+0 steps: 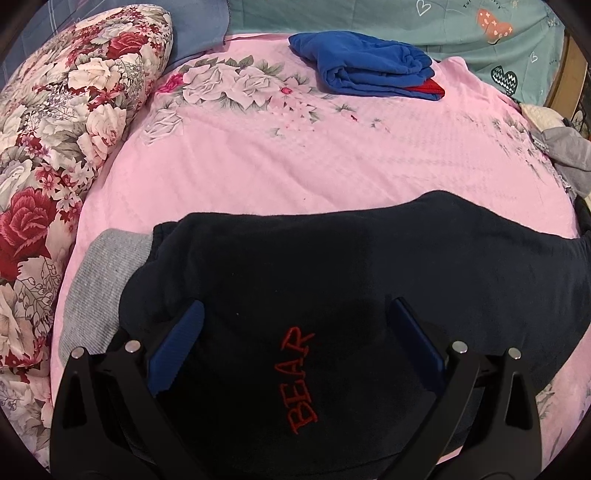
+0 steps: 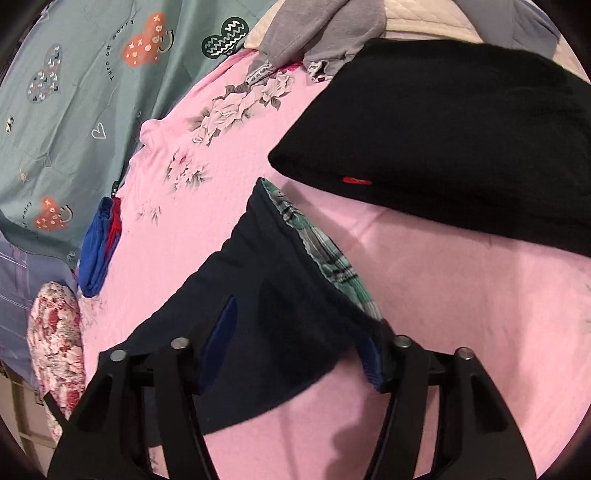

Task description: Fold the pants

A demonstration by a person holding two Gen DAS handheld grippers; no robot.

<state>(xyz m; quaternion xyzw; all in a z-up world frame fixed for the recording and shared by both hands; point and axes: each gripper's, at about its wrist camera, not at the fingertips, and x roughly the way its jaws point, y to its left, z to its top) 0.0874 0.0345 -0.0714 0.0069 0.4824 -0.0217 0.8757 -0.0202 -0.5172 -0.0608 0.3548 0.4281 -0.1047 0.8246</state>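
Nearest us, our left gripper [image 1: 295,332] hangs over the pants [image 1: 332,266], its blue pads spread wide with nothing between them; the dark cloth with the red BEAR lettering [image 1: 299,380] lies flat under the gap. Our right gripper [image 2: 295,332] is also apart. Its right pad is partly tucked behind the hem of the same pants [image 2: 273,295], but the jaws stand too wide to be clamping anything, so we read it as only touching the cloth.

The pants lie on the pink sheet [image 1: 295,158], a grey cuff [image 1: 107,280] poking out on their left side and a plaid lining [image 2: 325,251] showing at the far edge in the right view. We judge that a fold is partly laid and we are between grips. The next move calls for closing on an edge or corner, both layers together, and carrying it across without dragging the lower layer.

Farther off sit a folded black garment [image 2: 461,147], a folded blue garment [image 1: 369,70], grey clothes [image 2: 325,33], a floral pillow [image 1: 55,147] and a teal quilt [image 1: 461,33]. We see no containers here.
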